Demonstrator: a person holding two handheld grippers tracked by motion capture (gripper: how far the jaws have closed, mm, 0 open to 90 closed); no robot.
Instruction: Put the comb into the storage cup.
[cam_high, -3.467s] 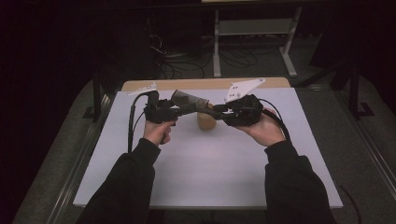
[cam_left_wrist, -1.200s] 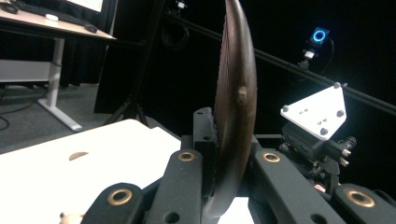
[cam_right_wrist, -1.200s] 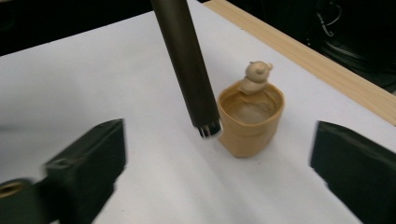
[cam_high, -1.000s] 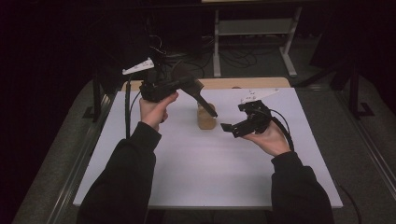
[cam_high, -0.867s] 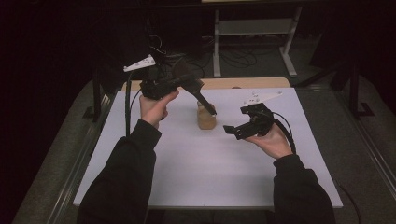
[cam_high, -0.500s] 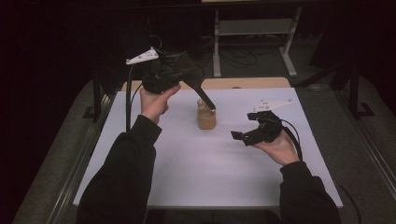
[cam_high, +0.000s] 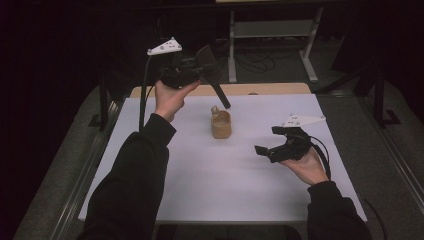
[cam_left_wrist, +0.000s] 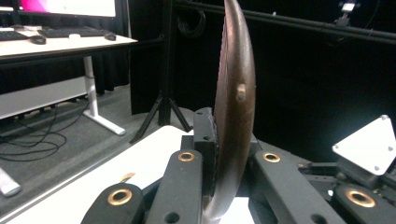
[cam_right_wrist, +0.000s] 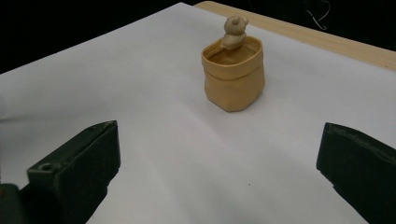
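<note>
Jaws of the left gripper (cam_high: 200, 72), upper left of the high view, clamped a dark brown trowel (cam_high: 212, 75) tilted above the tan pot (cam_high: 221, 124) at centre, seemingly for scooping, while the right gripper (cam_high: 274, 145), lower right, gaped empty.

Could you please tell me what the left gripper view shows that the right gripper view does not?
Left gripper view alone: the left gripper shut on a dark brown scoop seen edge-on, a desk with a monitor behind, and the other gripper's grey plate. Right gripper view alone: the right gripper with jaws wide apart, facing a tan pouch that has a small bear figure at its rim. Both: the white table top.
</note>
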